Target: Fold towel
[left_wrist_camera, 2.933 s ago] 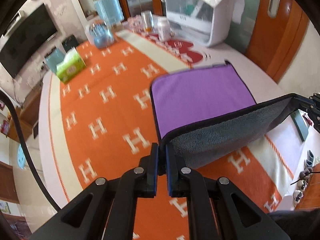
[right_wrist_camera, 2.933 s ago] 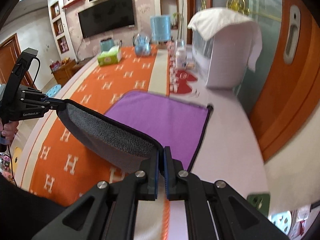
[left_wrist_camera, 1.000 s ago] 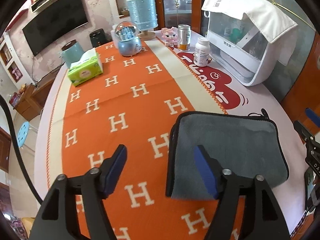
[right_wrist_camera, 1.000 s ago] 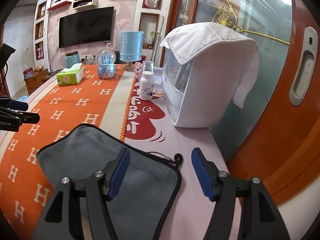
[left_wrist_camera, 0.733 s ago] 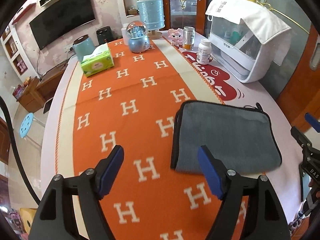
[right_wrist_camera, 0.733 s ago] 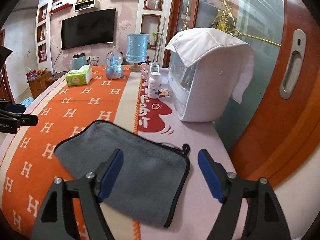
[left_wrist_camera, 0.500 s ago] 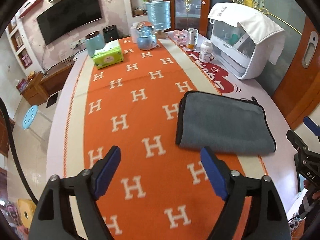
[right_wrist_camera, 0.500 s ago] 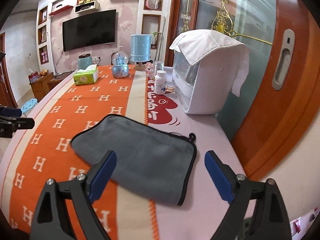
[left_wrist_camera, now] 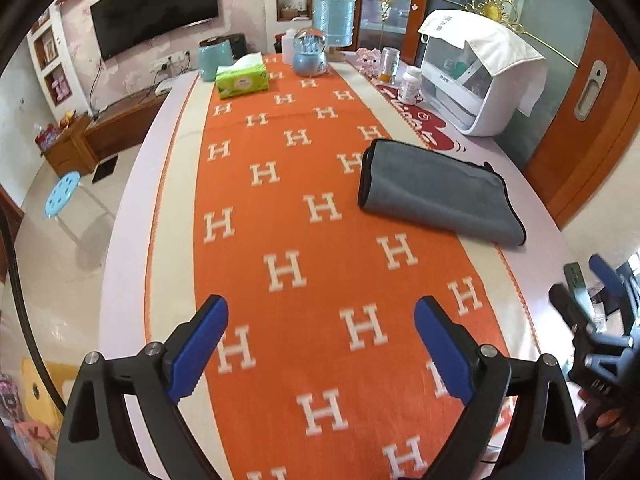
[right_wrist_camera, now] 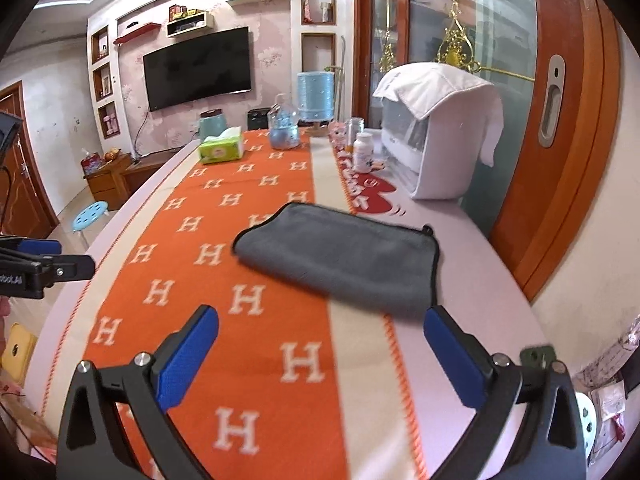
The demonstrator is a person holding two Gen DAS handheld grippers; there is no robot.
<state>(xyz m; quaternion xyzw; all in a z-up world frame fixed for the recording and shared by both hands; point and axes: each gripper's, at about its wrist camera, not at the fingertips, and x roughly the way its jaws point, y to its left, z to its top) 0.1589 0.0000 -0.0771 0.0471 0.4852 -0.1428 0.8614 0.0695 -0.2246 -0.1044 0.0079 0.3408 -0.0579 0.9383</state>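
Observation:
The towel [left_wrist_camera: 438, 194] lies folded in half, grey side up with a black hem, on the table's right part, half on the orange runner. It also shows in the right wrist view [right_wrist_camera: 344, 256]. My left gripper [left_wrist_camera: 320, 344] is open and empty, held well back from the towel above the runner. My right gripper [right_wrist_camera: 320, 356] is open and empty, also back from the towel near the table's front. The right gripper also shows at the left wrist view's right edge [left_wrist_camera: 596, 320].
An orange runner [left_wrist_camera: 296, 216] with white H marks covers the table. At the far end stand a green tissue box [left_wrist_camera: 242, 80], a glass snow globe [left_wrist_camera: 308, 58], a blue lamp [left_wrist_camera: 334, 20], a pill bottle [left_wrist_camera: 410, 86] and a white covered appliance [left_wrist_camera: 480, 76]. A wooden door [right_wrist_camera: 568, 128] is at right.
Both grippers held the towel's near edge, carried it over to fold it grey side up, then opened and let go. Since then both have drawn back and up from the towel.

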